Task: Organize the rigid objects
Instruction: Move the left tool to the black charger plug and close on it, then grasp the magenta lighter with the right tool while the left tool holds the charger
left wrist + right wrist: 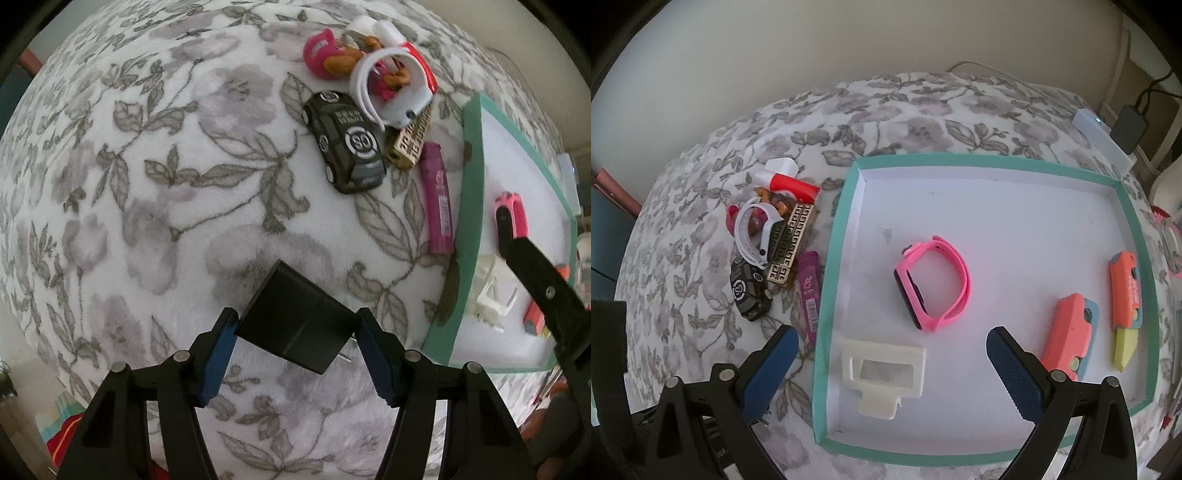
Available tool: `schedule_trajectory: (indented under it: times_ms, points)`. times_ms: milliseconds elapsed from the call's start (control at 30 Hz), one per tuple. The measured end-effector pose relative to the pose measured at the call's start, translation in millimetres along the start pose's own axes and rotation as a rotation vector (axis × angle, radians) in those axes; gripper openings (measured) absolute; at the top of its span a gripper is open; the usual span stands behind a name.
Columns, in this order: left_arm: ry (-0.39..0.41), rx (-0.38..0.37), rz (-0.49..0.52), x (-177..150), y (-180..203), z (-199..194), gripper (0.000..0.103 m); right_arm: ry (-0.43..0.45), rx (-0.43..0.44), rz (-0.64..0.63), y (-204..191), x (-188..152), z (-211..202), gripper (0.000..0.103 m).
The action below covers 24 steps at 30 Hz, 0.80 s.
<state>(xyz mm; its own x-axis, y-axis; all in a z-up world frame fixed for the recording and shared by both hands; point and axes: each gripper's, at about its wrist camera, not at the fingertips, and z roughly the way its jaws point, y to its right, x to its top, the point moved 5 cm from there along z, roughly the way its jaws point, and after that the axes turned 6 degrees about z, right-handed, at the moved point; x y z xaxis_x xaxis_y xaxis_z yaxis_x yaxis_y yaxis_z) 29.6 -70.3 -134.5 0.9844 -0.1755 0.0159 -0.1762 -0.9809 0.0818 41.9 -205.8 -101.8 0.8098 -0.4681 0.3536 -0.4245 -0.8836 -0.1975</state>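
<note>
My left gripper is shut on a black plug adapter, held above the floral blanket. A pile lies further off: black toy car, white watch band, gold patterned case, magenta tube, pink toy figures. My right gripper is open and empty over the teal-rimmed white tray, above a white plastic frame. In the tray lie a pink watch and two coral utility knives. The pile shows left of the tray in the right wrist view.
The tray sits at the right in the left wrist view, with the right gripper's finger over it. A white box and a black charger with cables lie beyond the tray. The wall is behind the bed.
</note>
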Motion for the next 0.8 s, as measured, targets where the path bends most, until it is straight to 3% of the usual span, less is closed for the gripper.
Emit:
schedule_trajectory:
  times_ms: [233,400,733,800]
  points:
    - [0.034,-0.012,-0.083,16.2,-17.7,-3.4,0.066,0.019,0.043,-0.003,-12.5,8.9,3.3,0.103]
    - [0.086,0.036,-0.151,36.7,-39.7,-9.4,0.066,0.040,0.084,-0.012,-23.0,16.0,3.4,0.091]
    - [0.107,0.010,-0.295,61.9,-92.2,-12.6,0.066,0.039,0.103,-0.178,-66.3,19.5,15.2,0.069]
    - [0.107,0.009,-0.306,63.2,-105.9,-10.3,0.066,0.020,0.093,-0.201,-71.7,18.5,22.8,0.060]
